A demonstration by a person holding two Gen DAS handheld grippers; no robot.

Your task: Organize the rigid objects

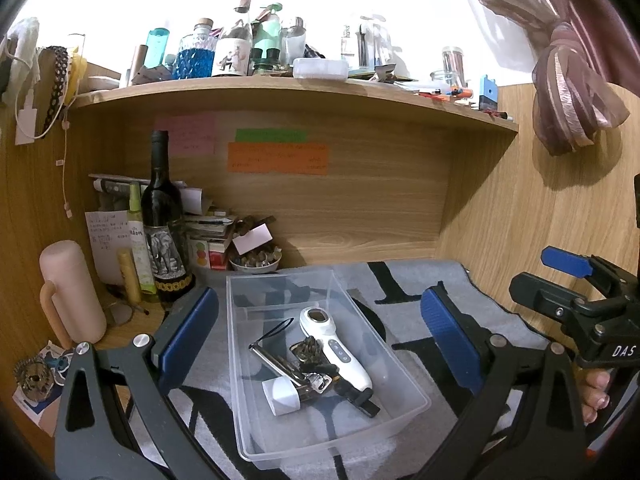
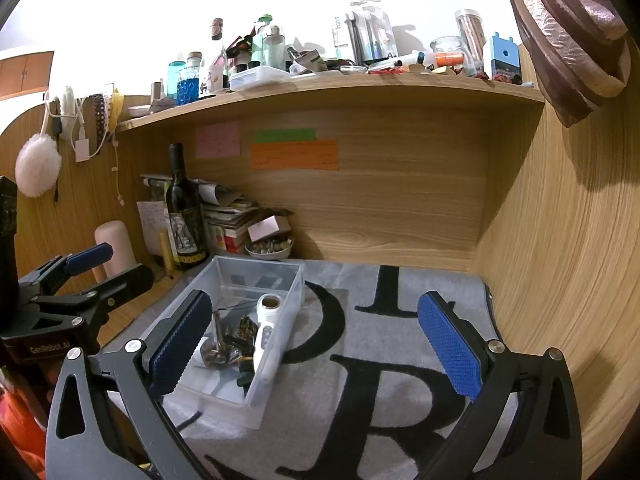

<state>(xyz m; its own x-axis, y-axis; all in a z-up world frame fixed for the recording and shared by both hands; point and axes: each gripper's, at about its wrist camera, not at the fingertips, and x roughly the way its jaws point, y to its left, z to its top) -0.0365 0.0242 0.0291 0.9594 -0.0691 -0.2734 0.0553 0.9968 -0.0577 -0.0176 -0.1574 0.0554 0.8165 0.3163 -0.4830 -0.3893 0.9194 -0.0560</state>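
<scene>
left gripper (image 1: 320, 330) wide above clear bin (image 1: 404, 394), right gripper (image 2: 316, 338) over lettered mat (image 2: 380, 344)

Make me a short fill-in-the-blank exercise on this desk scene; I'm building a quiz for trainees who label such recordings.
1. The white handheld device lies inside the clear plastic ____.
2. Both the left gripper and the right gripper have jaws that stand ____.
3. The bin rests on a grey ____ with black letters.
4. The dark wine bottle stands ____ at the back left of the desk.

Missing words: bin; open; mat; upright
</scene>
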